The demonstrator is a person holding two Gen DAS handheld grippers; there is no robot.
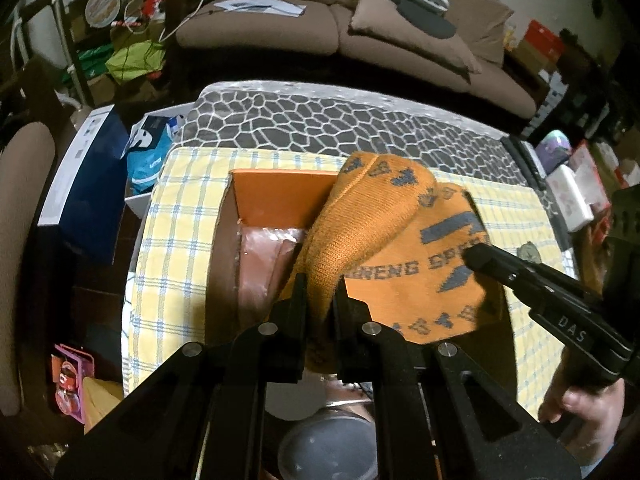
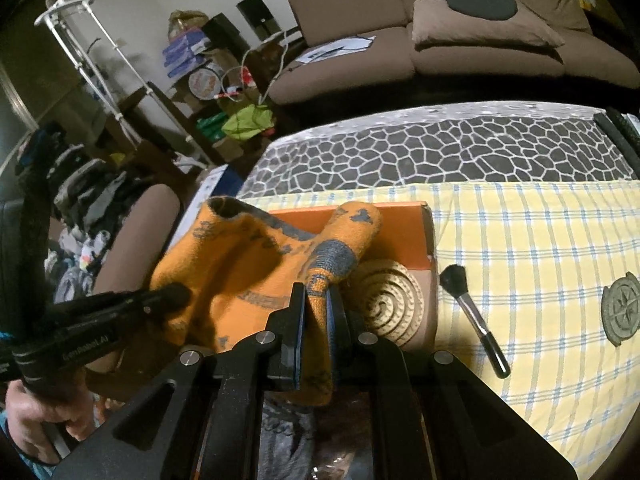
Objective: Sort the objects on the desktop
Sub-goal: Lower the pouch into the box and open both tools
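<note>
left hand-held gripper: black two-finger unit, pitched steeply downward, jaws closed on orange knit fabric | right hand-held gripper: black two-finger unit, angled downward, jaws clamped on the same fabric | left hand: wrapped around handle | right hand: wrapped around handle

orange sock with grey lettering, yellow-blue checked cloth, orange box
</note>
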